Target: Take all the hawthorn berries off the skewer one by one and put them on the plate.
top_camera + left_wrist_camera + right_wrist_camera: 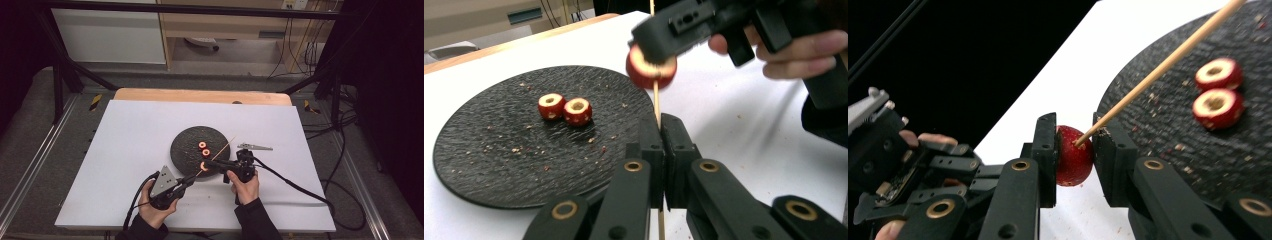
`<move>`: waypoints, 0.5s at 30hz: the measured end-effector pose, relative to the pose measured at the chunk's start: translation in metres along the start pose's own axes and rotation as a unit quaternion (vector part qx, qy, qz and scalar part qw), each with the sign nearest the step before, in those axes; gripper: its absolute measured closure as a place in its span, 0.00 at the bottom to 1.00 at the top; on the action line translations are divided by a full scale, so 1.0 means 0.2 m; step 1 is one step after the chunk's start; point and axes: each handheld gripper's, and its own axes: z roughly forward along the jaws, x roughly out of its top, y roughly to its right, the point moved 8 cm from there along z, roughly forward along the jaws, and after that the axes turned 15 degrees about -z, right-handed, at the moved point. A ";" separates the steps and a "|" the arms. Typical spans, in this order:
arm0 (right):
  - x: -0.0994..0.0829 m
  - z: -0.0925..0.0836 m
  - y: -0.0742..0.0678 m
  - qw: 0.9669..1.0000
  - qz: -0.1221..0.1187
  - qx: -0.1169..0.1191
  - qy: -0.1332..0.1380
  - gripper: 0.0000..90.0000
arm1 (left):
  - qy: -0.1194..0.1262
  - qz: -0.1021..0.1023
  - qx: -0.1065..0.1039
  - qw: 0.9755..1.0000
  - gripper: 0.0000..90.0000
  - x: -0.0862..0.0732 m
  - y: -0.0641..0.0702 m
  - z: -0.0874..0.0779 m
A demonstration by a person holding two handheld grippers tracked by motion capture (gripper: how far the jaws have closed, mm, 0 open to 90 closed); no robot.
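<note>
My left gripper (pixel 661 125) is shut on the lower end of a thin wooden skewer (pixel 656 100), which points up and away over the plate. My right gripper (pixel 1075 145) is shut on a red cored fruit piece (pixel 1073 157), one pad on each side. The skewer (pixel 1158 65) passes into the fruit's hollow centre. In the high view both grippers meet at the plate's near edge, left gripper (pixel 191 179) below right gripper (pixel 206 164). Two more red fruit rings (pixel 550 106) (pixel 577 111) lie side by side on the black round plate (pixel 484 150).
The plate (pixel 182 145) sits mid-table on a white sheet, scattered with crumbs. A small metal tool (pixel 255 147) lies on the sheet just right of the plate. Cables trail from both grippers toward the near and right table edges.
</note>
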 end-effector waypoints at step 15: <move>0.10 -0.04 0.05 1.000 0.001 -0.012 0.018 0.82 | 0.004 0.002 0.000 1.000 0.98 -0.03 -0.03 -0.08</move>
